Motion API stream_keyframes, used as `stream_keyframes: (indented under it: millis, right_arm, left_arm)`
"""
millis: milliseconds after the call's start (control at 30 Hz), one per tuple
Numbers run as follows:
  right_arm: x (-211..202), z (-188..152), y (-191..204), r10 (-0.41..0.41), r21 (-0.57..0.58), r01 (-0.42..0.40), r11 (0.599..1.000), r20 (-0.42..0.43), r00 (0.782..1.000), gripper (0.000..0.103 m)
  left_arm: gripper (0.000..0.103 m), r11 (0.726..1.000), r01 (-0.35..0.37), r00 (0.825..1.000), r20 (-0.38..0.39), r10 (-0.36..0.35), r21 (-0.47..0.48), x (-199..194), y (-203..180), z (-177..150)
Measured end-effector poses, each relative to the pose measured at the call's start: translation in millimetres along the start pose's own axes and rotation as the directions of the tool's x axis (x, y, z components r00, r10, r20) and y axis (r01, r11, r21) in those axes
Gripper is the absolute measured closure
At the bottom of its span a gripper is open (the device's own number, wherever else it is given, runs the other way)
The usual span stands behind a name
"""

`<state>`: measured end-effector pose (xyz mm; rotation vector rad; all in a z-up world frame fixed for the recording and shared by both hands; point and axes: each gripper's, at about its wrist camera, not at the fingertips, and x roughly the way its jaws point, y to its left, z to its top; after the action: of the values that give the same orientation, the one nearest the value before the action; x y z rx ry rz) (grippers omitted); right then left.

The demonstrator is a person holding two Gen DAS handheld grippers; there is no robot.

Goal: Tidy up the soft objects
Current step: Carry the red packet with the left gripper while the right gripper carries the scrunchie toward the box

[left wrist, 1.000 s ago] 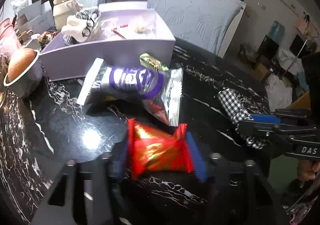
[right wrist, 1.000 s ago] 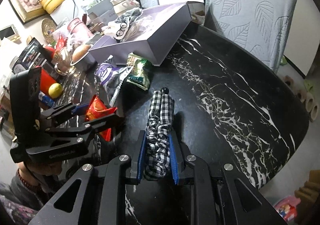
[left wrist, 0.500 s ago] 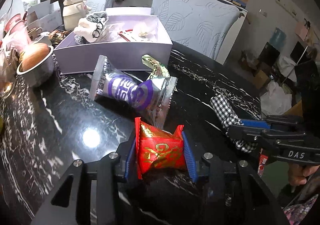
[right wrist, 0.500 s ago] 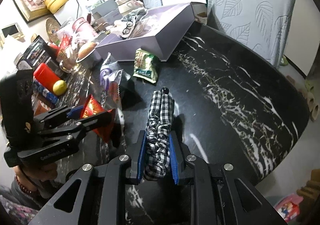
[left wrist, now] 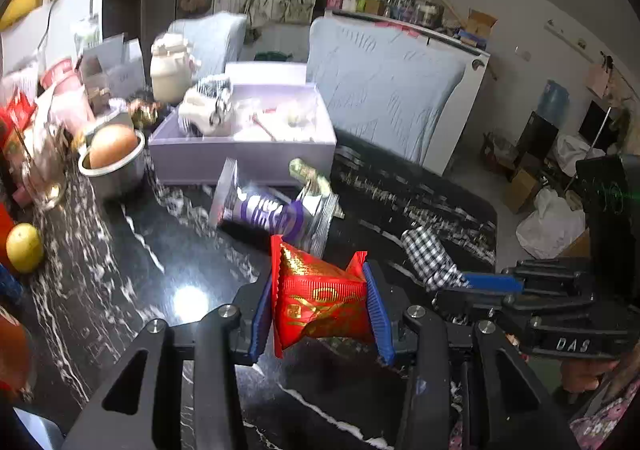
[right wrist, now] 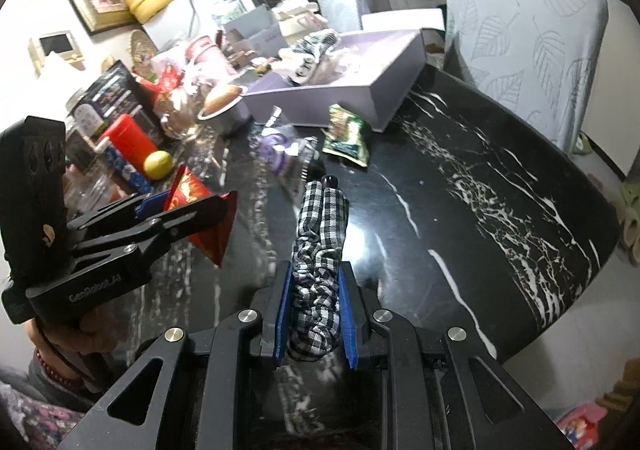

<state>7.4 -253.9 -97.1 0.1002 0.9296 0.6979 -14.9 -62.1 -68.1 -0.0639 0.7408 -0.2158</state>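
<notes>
My left gripper (left wrist: 318,304) is shut on a red and gold snack packet (left wrist: 320,298) and holds it above the black marble table (left wrist: 160,270); the packet also shows in the right wrist view (right wrist: 200,209). My right gripper (right wrist: 314,308) is shut on a black-and-white checkered scrunchie (right wrist: 318,250), raised off the table; it also shows in the left wrist view (left wrist: 430,258). A lavender open box (left wrist: 244,153) stands at the back with a soft toy (left wrist: 206,109) in it. A purple snack bag (left wrist: 272,209) and a green packet (right wrist: 346,135) lie in front of the box.
A metal bowl with a round bun (left wrist: 112,153), a lemon (left wrist: 24,248), a red can (right wrist: 128,143) and several jars crowd the table's left side. Grey leaf-patterned chairs (right wrist: 528,37) stand behind the table. The table edge (right wrist: 560,314) curves at the right.
Both grippers have risen and drawn back from the table, carrying the red packet and the scrunchie with them. The box and the snack bags now look farther away.
</notes>
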Motion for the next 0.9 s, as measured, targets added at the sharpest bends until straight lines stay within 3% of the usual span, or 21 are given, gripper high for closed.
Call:
stream_keyframes:
  millis: [400,900]
  right_arm:
    - [-28.3,26.7,23.2,-0.029,-0.097,0.038,0.995,0.101,0.994,0.081]
    - [-40.0,93.2,16.8,-0.056,-0.151,0.089,0.985,0.205,0.977,0.081]
  left_arm:
    - [0.061,0.999,0.027,0.99,0.136,-0.033,0.041,-29.5,-15.1,37.7]
    - [0.062,0.997,0.032,0.969,0.243,-0.048,0.069,-23.8,-8.0,96.6]
